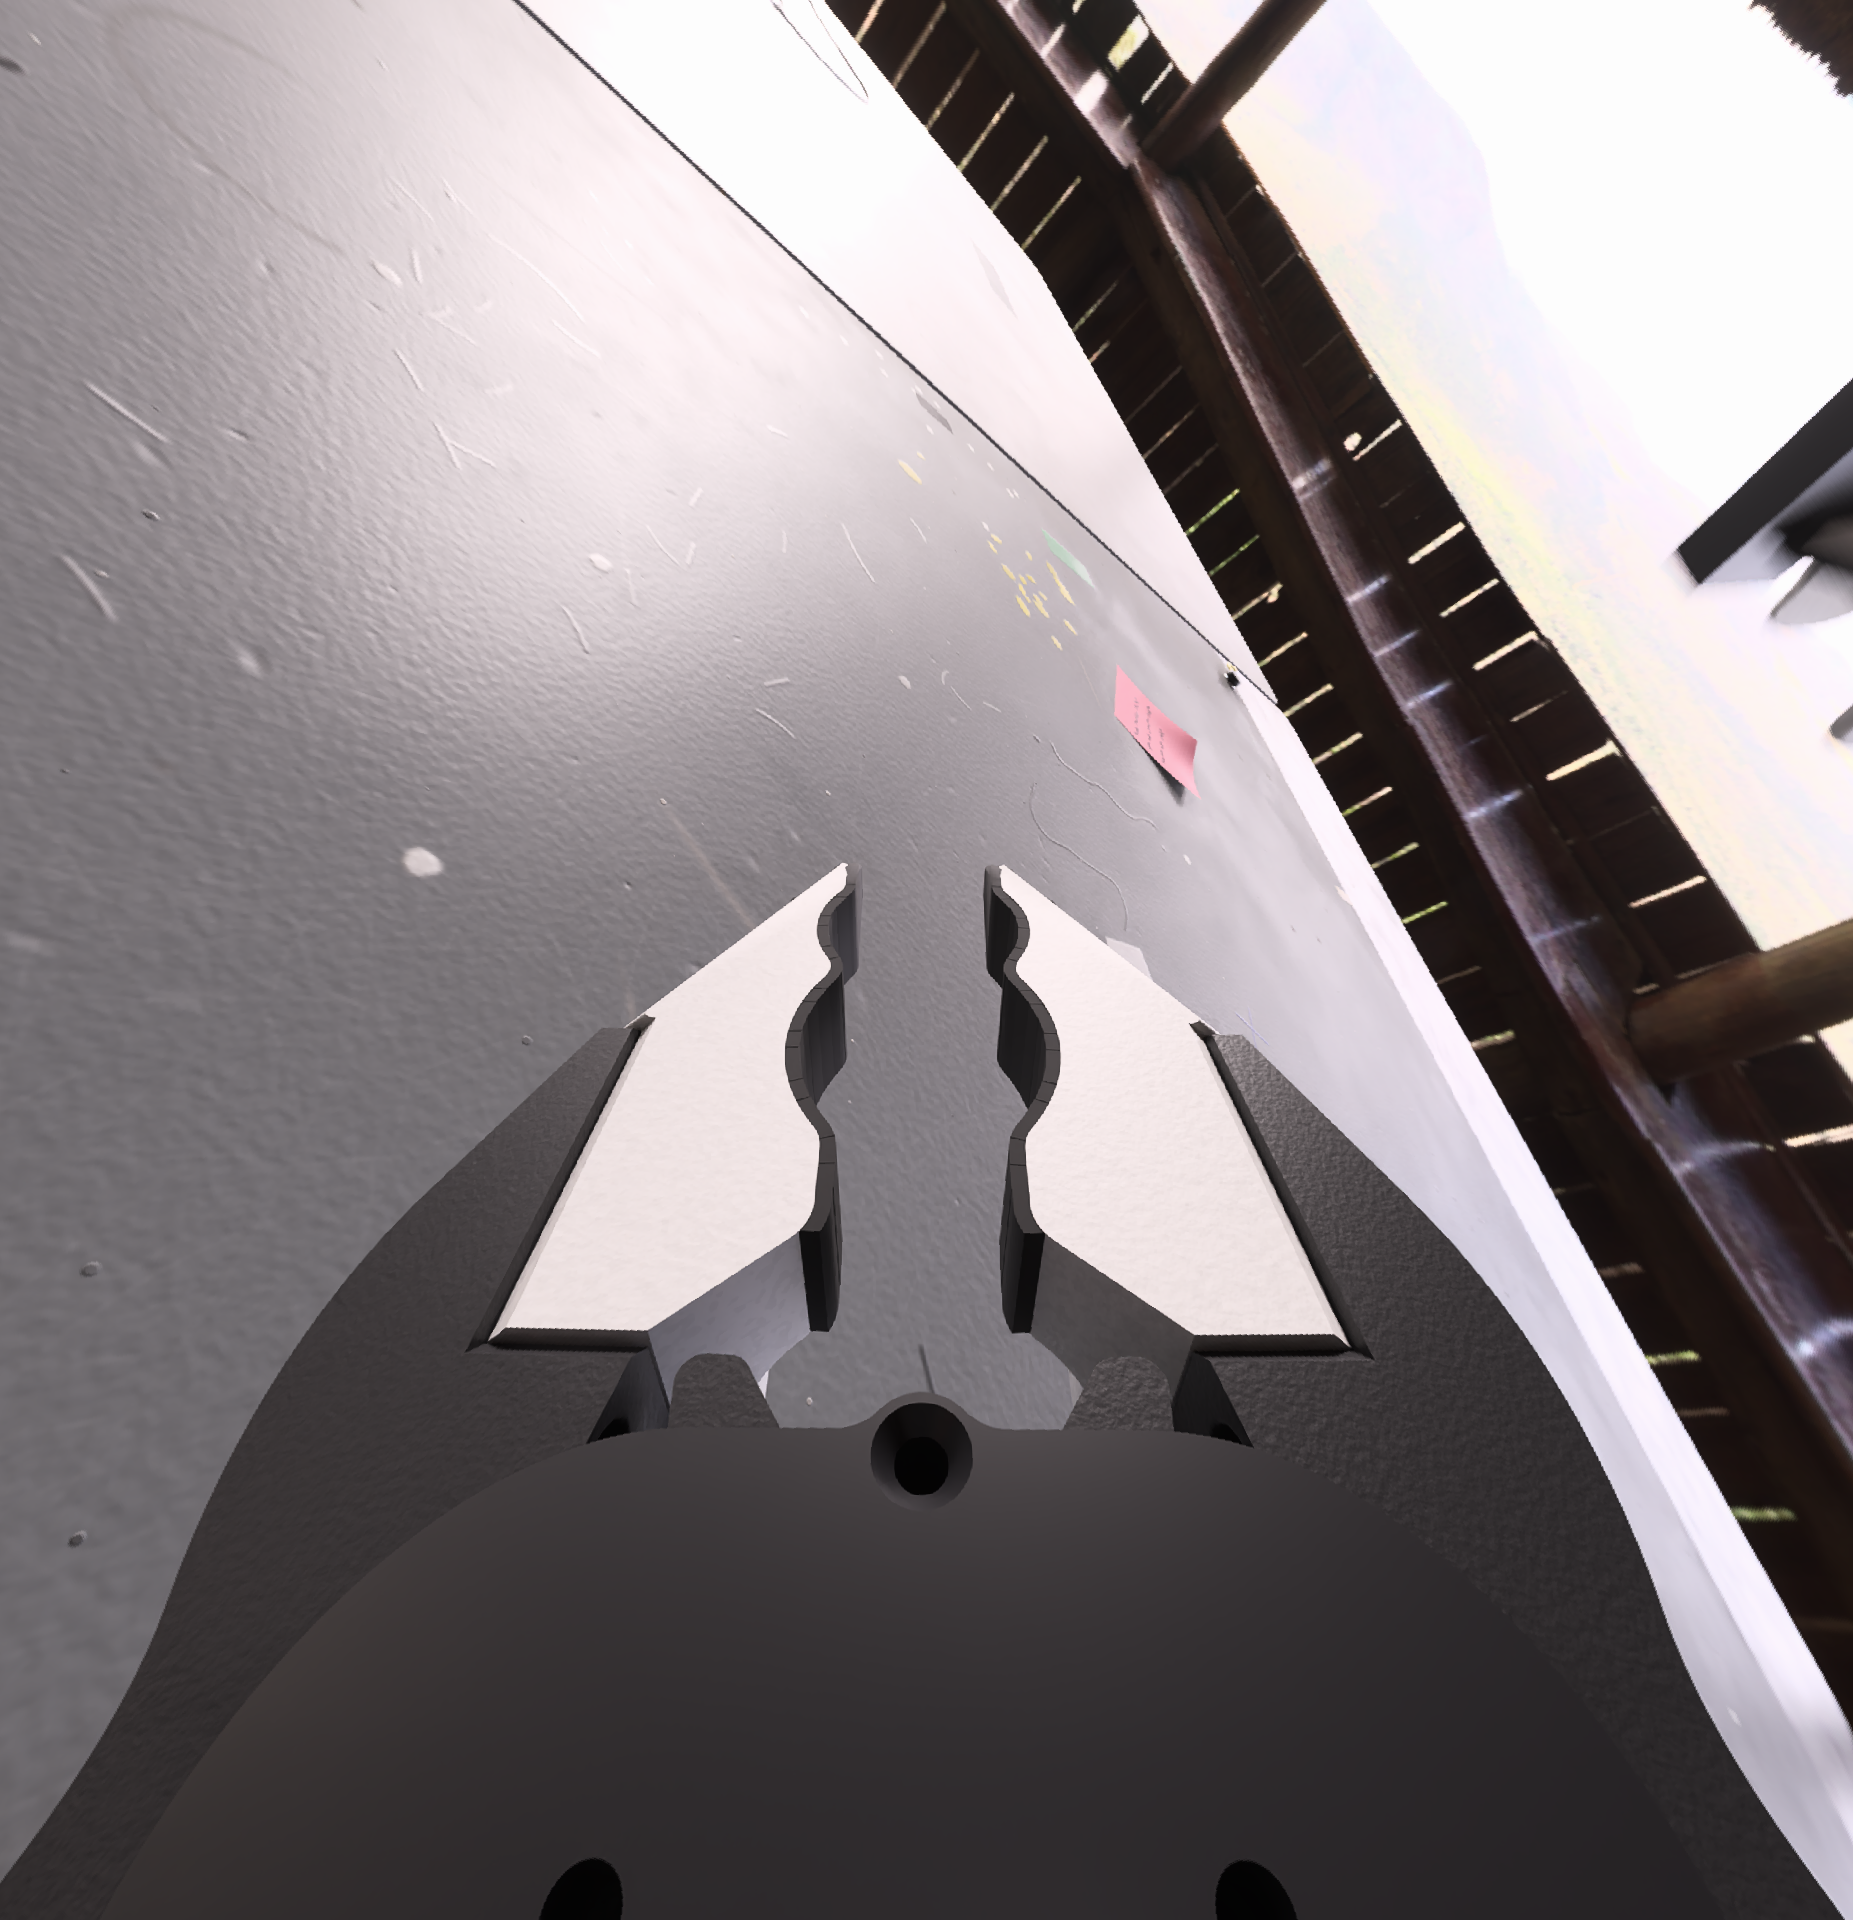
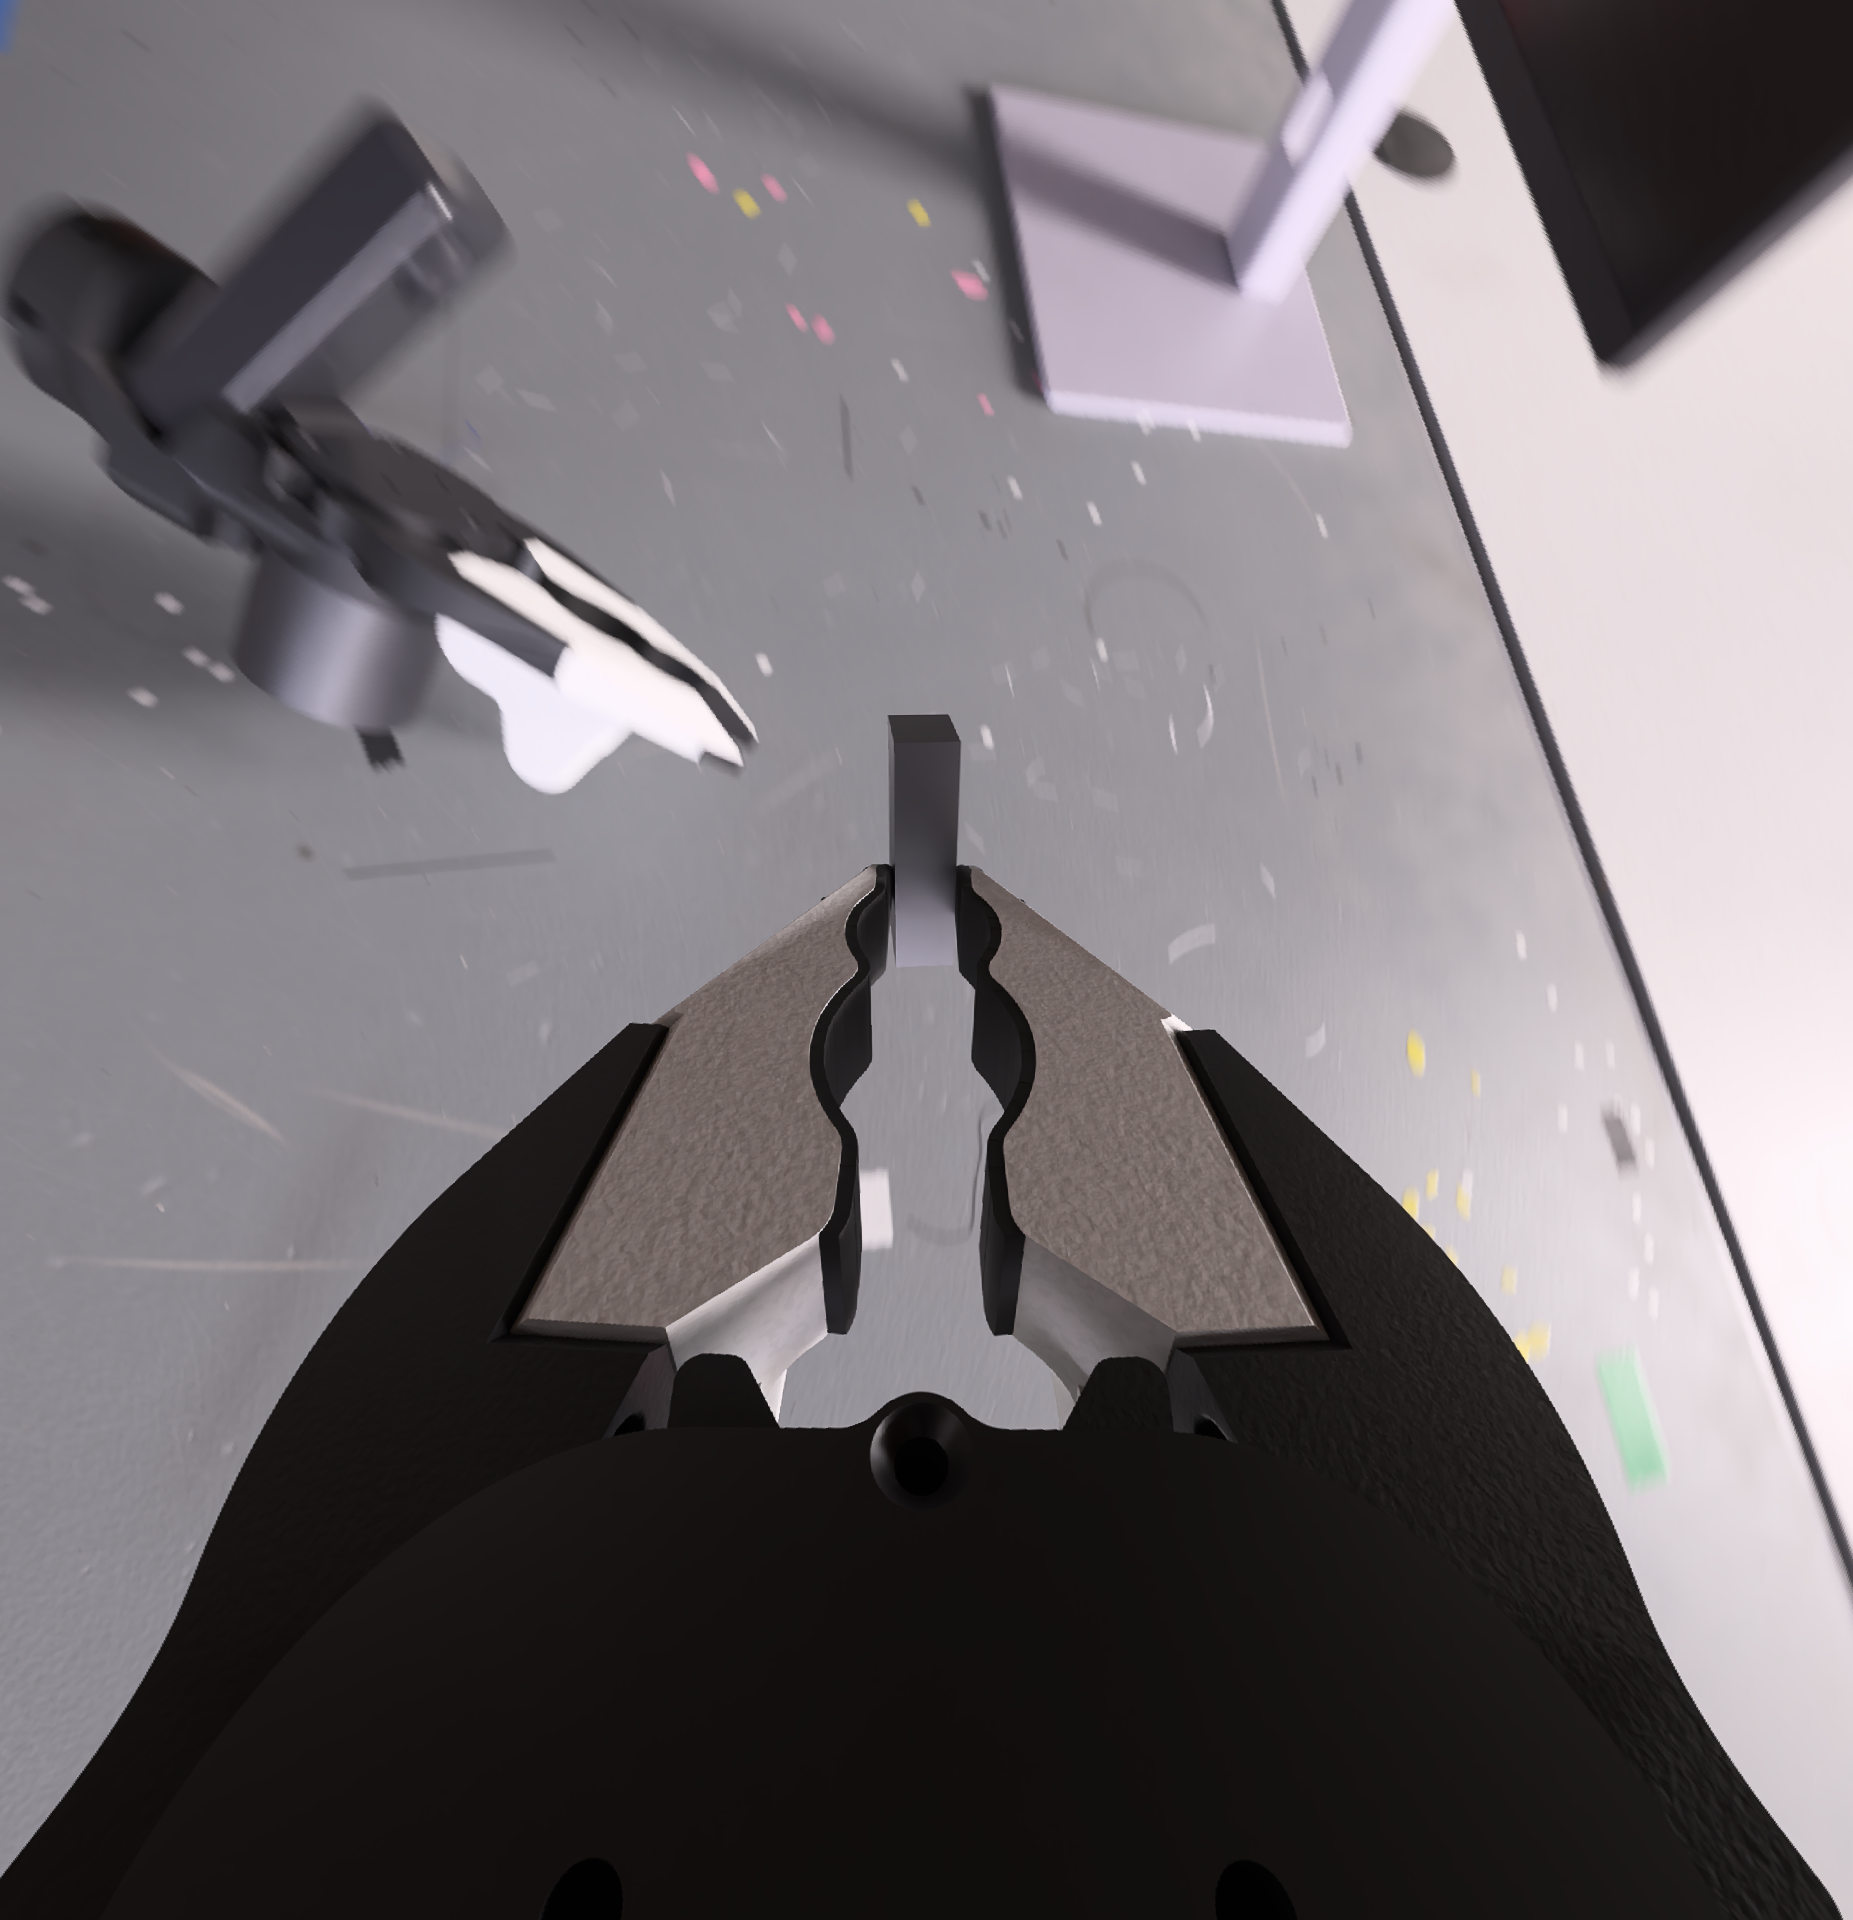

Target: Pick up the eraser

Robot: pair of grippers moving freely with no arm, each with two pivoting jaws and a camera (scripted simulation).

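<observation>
the right gripper (image 2: pixel 924 878) fills the near part of its own view, its two fingertips clamped on the lower end of the eraser (image 2: pixel 924 800), a slim grey block that stands up beyond the tips, above the grey table (image 2: pixel 278 1039). taking the eraser as the landmark: to its left and a little farther off hangs the left gripper (image 2: pixel 730 743), blurred; beyond the eraser to the right sits a pale monitor stand (image 2: pixel 1161 301) on the table, with the dark monitor (image 2: pixel 1680 156) at the far right. small coloured flecks dot the table around the eraser.

in the left wrist view the left gripper (image 1: pixel 920 883) has its jaws apart with nothing between them, over the scratched table (image 1: pixel 330 623); a pink sticky note (image 1: pixel 1156 727) lies ahead to the right.
</observation>
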